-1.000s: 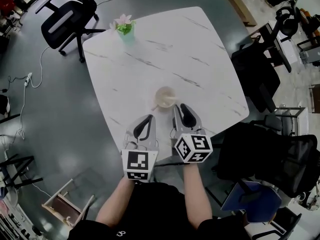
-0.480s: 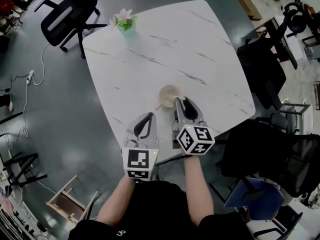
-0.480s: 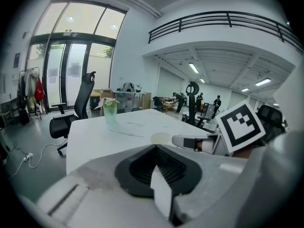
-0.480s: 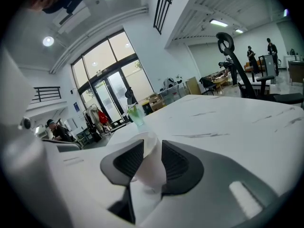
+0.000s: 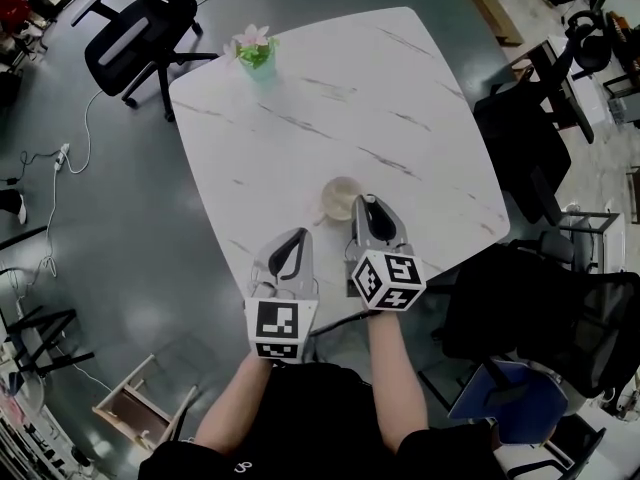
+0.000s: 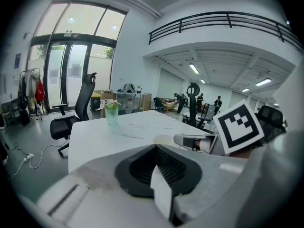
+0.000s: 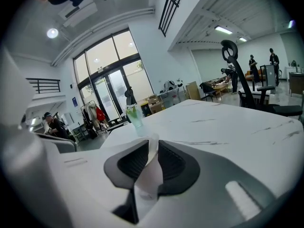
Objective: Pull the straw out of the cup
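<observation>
Head view: my right gripper (image 5: 367, 205) has tips at rim of cup (image 5: 339, 198), at cup's 3 o'clock. Left gripper (image 5: 297, 236) sits at cup's 7 o'clock, apart from it, over table (image 5: 420, 98).
Left gripper view: jaws clenched together, nothing held; cup just beyond them at 1 o'clock.
Right gripper view: jaws closing, pads pinching white straw (image 7: 152, 148), which pokes past the tips.

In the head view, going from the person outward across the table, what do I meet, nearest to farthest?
left hand-held gripper → cup → potted flower
</observation>
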The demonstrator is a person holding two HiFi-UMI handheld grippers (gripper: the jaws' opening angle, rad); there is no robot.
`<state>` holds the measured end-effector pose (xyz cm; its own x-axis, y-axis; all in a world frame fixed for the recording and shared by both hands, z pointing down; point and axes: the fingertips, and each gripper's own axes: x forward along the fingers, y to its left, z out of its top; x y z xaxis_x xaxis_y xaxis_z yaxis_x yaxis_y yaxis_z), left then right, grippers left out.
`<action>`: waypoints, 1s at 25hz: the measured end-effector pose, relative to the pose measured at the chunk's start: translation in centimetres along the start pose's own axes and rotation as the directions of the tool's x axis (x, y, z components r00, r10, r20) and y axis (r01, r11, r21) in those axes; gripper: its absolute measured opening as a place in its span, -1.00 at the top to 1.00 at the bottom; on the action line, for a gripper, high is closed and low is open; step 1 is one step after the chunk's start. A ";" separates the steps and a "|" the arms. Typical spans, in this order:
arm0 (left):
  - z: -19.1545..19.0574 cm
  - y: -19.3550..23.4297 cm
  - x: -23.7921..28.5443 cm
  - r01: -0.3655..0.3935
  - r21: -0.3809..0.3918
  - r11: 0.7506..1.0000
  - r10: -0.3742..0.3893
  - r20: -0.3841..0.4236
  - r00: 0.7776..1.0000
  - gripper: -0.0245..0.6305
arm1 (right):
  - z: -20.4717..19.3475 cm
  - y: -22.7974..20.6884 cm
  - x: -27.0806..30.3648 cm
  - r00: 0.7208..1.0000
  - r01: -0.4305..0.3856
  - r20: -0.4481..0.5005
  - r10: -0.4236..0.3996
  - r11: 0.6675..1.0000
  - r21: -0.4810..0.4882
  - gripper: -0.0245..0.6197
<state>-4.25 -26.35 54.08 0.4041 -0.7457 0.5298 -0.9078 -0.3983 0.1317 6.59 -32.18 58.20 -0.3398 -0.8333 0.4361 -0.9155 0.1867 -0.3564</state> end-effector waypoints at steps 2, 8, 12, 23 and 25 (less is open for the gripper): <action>0.2 0.1 -0.3 -0.004 0.002 1.000 0.004 0.005 1.000 0.93 | 0.2 -0.1 0.0 1.000 0.006 0.006 -0.005 1.000 -0.012 0.76; 0.9 0.9 -1.4 -0.026 0.004 1.000 0.026 0.023 0.999 0.93 | 2.1 0.3 -0.4 0.999 0.011 0.051 -0.008 0.998 -0.056 0.78; 1.9 0.7 -2.1 -0.031 0.002 1.000 0.031 0.048 0.998 0.92 | 3.8 1.4 -1.6 0.997 -0.012 0.080 0.019 0.996 -0.086 0.78; 5.3 -0.2 -4.7 -0.061 0.011 0.998 0.058 0.155 0.986 0.93 | 8.4 6.5 -6.8 0.974 -0.130 0.157 0.163 0.971 -0.201 0.78; 5.8 -0.5 -5.5 -0.066 0.013 0.998 0.063 0.175 0.983 0.93 | 9.2 7.3 -8.0 0.967 -0.146 0.174 0.186 0.965 -0.217 0.78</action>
<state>-5.37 -25.20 46.26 0.3597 -0.8510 0.3826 -0.9309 -0.3551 0.0854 4.63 -28.90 44.51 -0.4612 -0.8616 0.2120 -0.8806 0.4152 -0.2284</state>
